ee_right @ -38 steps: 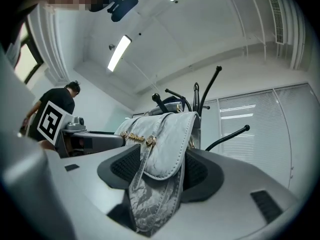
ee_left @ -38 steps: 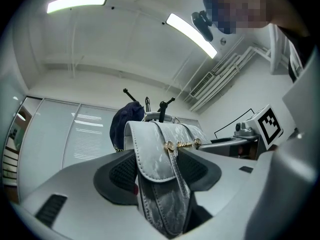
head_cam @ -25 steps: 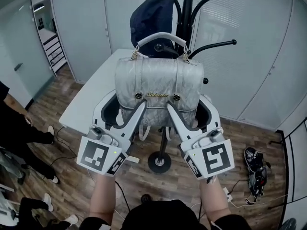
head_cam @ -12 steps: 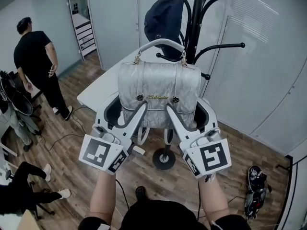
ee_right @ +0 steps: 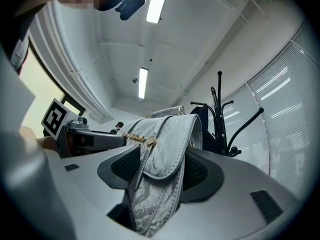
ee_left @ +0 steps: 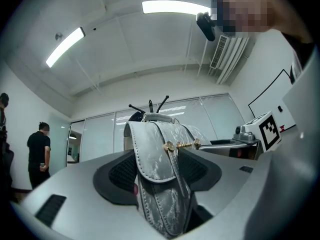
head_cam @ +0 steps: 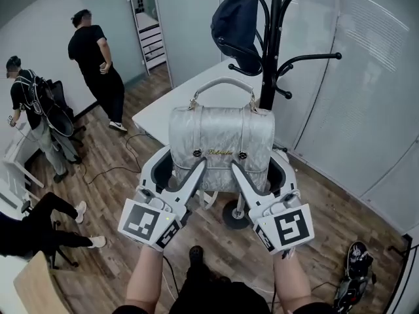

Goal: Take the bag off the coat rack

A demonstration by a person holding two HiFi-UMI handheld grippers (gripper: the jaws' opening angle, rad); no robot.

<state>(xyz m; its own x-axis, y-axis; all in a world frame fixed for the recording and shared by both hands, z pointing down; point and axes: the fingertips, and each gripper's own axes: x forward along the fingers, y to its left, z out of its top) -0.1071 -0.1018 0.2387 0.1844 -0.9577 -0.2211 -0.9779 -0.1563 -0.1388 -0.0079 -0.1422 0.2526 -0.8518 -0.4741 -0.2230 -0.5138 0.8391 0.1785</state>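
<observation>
A silver-grey handbag [head_cam: 222, 136] with a curved top handle and gold clasps hangs in the air in front of the black coat rack [head_cam: 270, 44]. Its handle sits clear of the hooks. My left gripper [head_cam: 180, 165] is shut on the bag's left side and my right gripper [head_cam: 265, 167] on its right side. In the left gripper view the bag [ee_left: 155, 154] fills the gap between the pads of the left gripper [ee_left: 159, 171]. The right gripper view shows the bag [ee_right: 165, 149] pinched the same way in the right gripper [ee_right: 160, 171], with the rack [ee_right: 218, 119] behind.
A dark navy bag [head_cam: 237, 21] still hangs high on the rack. A white table [head_cam: 160, 113] stands behind the handbag, the rack's round base [head_cam: 232, 214] below it. Two people [head_cam: 95, 51] stand at the left, another sits [head_cam: 46, 224] lower left. Shoes [head_cam: 357, 267] lie bottom right.
The handbag's handle has come off the rack hook, and the bag has moved away from the rack with both grippers still on it. The head view has swung left.
</observation>
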